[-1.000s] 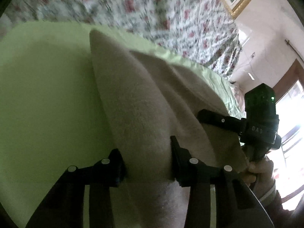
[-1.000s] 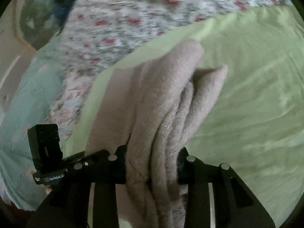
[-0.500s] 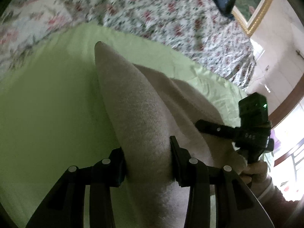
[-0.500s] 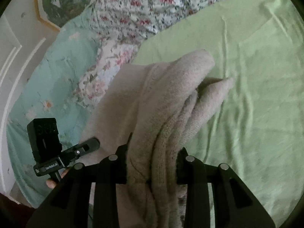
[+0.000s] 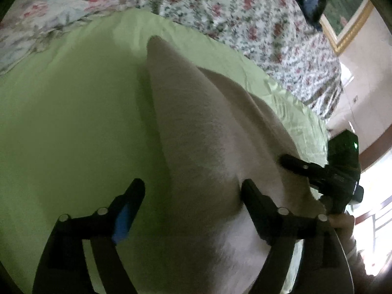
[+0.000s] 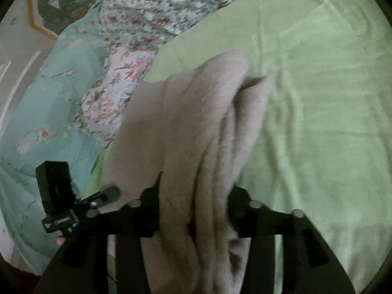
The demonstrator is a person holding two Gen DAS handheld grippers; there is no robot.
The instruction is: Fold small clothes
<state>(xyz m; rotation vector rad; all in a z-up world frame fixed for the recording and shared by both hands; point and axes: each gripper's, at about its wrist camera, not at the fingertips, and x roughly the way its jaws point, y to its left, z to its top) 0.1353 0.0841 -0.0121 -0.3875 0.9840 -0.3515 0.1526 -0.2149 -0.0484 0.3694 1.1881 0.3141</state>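
Fingers of the left gripper (image 5: 193,191) and right gripper (image 6: 196,196) are just opening off the soft, limp beige fleece garment (image 5: 208,134), best re-pinched at its thick folded edge toward six o'clock.

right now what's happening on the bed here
A person is folding a beige fleecy garment on a light green sheet, with a gripper in each hand. The left gripper has just been opening: its fingers stand apart, one clear of the cloth, so the fold lies released between them. The right gripper has just been opening too, though the bunched layers still fill the gap between its fingers. A floral quilt lies beyond.
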